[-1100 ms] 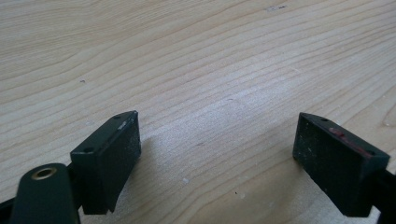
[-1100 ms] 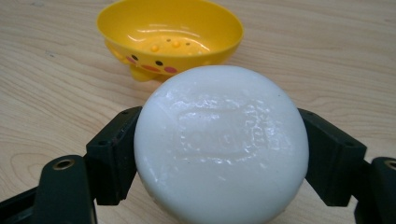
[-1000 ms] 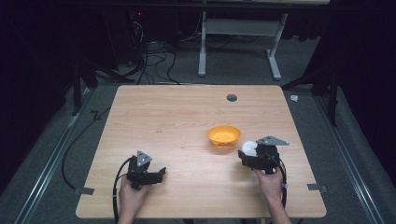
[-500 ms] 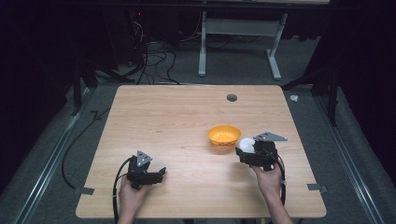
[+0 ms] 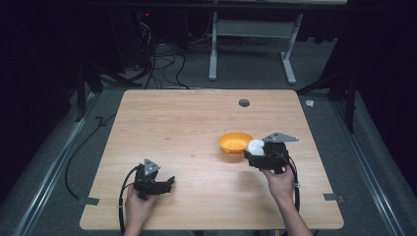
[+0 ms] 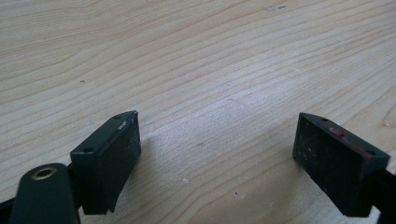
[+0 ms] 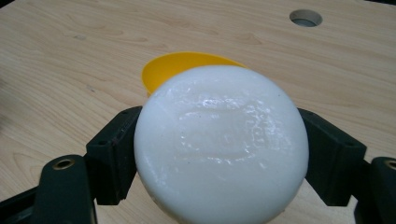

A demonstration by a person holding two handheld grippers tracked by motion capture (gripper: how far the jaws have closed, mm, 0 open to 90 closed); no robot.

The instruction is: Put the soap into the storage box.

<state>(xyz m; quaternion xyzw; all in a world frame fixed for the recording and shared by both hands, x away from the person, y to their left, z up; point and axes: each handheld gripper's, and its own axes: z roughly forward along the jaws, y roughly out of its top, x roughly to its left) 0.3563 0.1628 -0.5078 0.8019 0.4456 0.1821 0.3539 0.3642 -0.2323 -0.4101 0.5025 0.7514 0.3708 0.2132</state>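
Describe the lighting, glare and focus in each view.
High view: the table is evenly lit, the floor and surroundings fall into darkness. Left gripper view: sharp wood grain, soft shadows under the open left tongs. Right gripper view: the white round object held in the right tongs shows glossy highlights; the yellow bowl behind it looks slightly soft.

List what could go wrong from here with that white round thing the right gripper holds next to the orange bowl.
1. The white round object looks smooth and glossy, and the right gripper grips it only at its two sides; it could slip out before it is over the orange bowl.
2. The bowl looks small and light; a release near its rim might tip or push it across the table.
3. The object is round, so if dropped it may roll away.
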